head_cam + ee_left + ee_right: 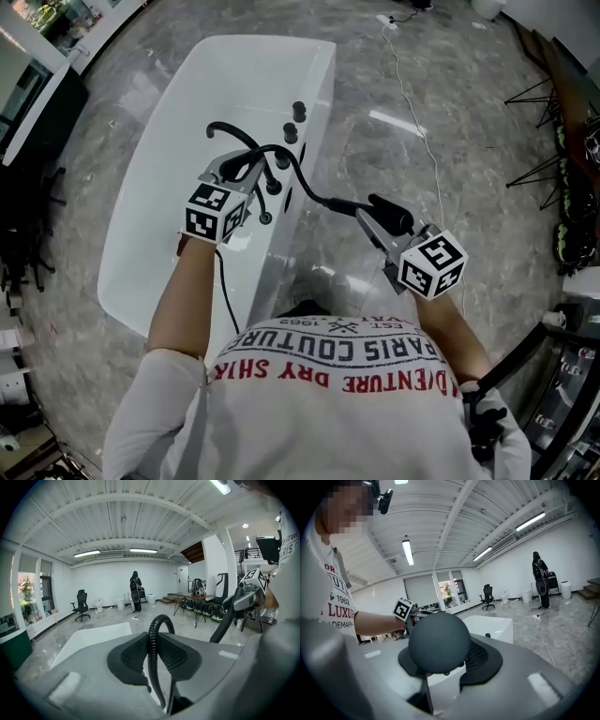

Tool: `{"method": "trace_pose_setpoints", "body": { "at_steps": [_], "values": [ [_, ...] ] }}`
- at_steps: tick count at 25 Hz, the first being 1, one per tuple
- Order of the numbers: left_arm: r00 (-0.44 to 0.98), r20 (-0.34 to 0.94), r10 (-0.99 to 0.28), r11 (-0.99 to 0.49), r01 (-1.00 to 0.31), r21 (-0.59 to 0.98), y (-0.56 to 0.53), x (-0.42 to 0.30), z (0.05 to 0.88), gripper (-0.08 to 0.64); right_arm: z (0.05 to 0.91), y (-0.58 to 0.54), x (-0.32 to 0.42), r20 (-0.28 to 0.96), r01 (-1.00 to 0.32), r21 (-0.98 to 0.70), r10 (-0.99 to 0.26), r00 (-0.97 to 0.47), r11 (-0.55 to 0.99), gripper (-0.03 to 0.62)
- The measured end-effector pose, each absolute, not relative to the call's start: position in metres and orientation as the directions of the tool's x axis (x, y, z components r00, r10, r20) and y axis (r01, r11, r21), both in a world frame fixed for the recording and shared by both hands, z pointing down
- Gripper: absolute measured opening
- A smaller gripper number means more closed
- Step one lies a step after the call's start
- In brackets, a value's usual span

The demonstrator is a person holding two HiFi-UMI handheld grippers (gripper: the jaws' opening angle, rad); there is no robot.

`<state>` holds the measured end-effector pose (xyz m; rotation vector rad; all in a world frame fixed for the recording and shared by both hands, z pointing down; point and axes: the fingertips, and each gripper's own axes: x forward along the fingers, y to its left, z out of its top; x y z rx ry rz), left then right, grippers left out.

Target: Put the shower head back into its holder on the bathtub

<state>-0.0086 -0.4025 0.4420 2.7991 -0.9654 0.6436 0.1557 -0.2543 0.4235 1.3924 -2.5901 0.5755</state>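
Observation:
The white bathtub [159,187] lies below me, with black tap fittings [291,134] along its right rim. My left gripper [246,169] is over that rim, shut on the black ribbed hose [300,173]. In the left gripper view the hose [152,639] loops up between the pads of the left gripper [154,656]. To the right of the tub, my right gripper [375,223] is shut on the black shower head [392,214]. In the right gripper view its round dark end [439,641] fills the jaws of the right gripper [440,667]. Which fitting is the holder I cannot tell.
Grey marble floor surrounds the tub. A white cable [412,103] trails across it to the right. Black metal stands [539,94] line the right wall. An office chair [82,604] and a person standing [136,590] are far across the room.

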Motion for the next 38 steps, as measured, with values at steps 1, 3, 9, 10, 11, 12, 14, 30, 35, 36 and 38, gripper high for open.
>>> {"method": "trace_pose_setpoints", "body": {
  "at_steps": [1, 3, 9, 10, 11, 12, 14, 30, 35, 36, 38],
  "values": [
    [0.706, 0.427, -0.565, -0.792, -0.609, -0.04, -0.407, -0.008, 0.441, 0.065, 0.423, -0.255, 0.156, 0.303, -0.828, -0.263, -0.773, -0.558, 0.495, 0.137],
    [0.703, 0.427, -0.569, -0.791, -0.61, -0.049, -0.412, -0.008, 0.437, 0.065, 0.42, -0.255, 0.156, 0.299, -0.827, -0.266, -0.774, -0.559, 0.494, 0.137],
    [0.687, 0.435, -0.582, -0.781, -0.622, -0.061, -0.418, -0.016, 0.439, 0.066, 0.415, -0.256, 0.154, 0.286, -0.827, -0.267, -0.779, -0.559, 0.495, 0.137],
    [0.682, 0.443, -0.582, -0.777, -0.627, -0.057, -0.419, -0.018, 0.445, 0.066, 0.415, -0.257, 0.153, 0.287, -0.826, -0.27, -0.778, -0.559, 0.494, 0.137],
    [0.674, 0.453, -0.584, -0.771, -0.635, -0.051, -0.42, -0.022, 0.453, 0.066, 0.417, -0.259, 0.153, 0.289, -0.826, -0.274, -0.777, -0.56, 0.493, 0.137],
    [0.664, 0.463, -0.587, -0.763, -0.645, -0.042, -0.421, -0.025, 0.462, 0.066, 0.418, -0.261, 0.152, 0.293, -0.826, -0.277, -0.775, -0.56, 0.491, 0.137],
    [0.648, 0.487, -0.585, -0.746, -0.665, -0.011, -0.421, -0.034, 0.482, 0.066, 0.422, -0.263, 0.149, 0.302, -0.826, -0.284, -0.772, -0.559, 0.487, 0.137],
    [0.644, 0.619, -0.45, -0.731, -0.664, 0.159, -0.384, -0.055, 0.617, 0.071, 0.45, -0.271, 0.128, 0.364, -0.816, -0.349, -0.736, -0.571, 0.461, 0.137],
    [0.621, 0.659, -0.425, -0.725, -0.669, 0.164, -0.378, -0.066, 0.663, 0.074, 0.456, -0.281, 0.119, 0.34, -0.801, -0.398, -0.739, -0.581, 0.447, 0.135],
    [0.619, 0.667, -0.414, -0.725, -0.668, 0.17, -0.377, -0.068, 0.673, 0.074, 0.457, -0.284, 0.117, 0.335, -0.8, -0.409, -0.743, -0.58, 0.44, 0.135],
    [0.618, 0.68, -0.395, -0.725, -0.664, 0.183, -0.374, -0.07, 0.686, 0.074, 0.456, -0.288, 0.117, 0.325, -0.798, -0.422, -0.75, -0.576, 0.43, 0.133]
  ]
}}
